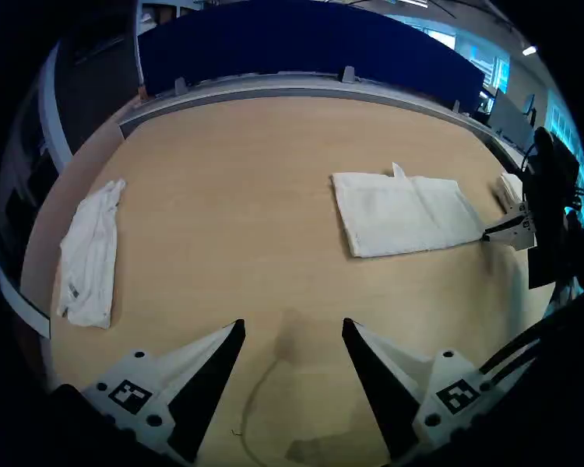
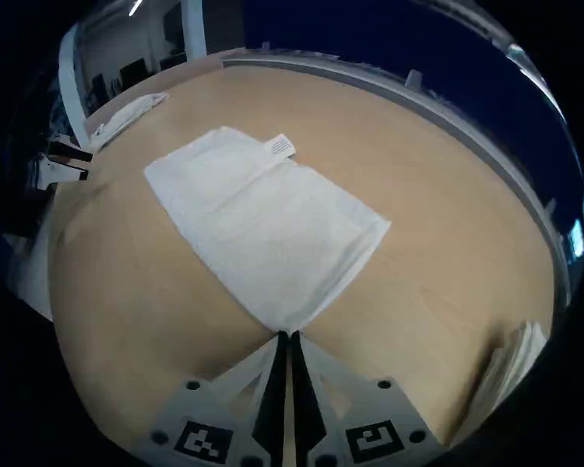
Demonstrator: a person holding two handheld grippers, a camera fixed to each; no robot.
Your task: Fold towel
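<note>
Towel on tan desk (blue divider bkgd)

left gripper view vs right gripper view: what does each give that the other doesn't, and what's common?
Left gripper view: the left hand-held gripper up close, fingers open over the table.
Right gripper view: the right hand-held gripper up close, fingers closed at the near corner of the folded towel; whether they pinch it, I can't tell.
Both: the folded towel with its tag, the crumpled towel, the blue partition.
</note>
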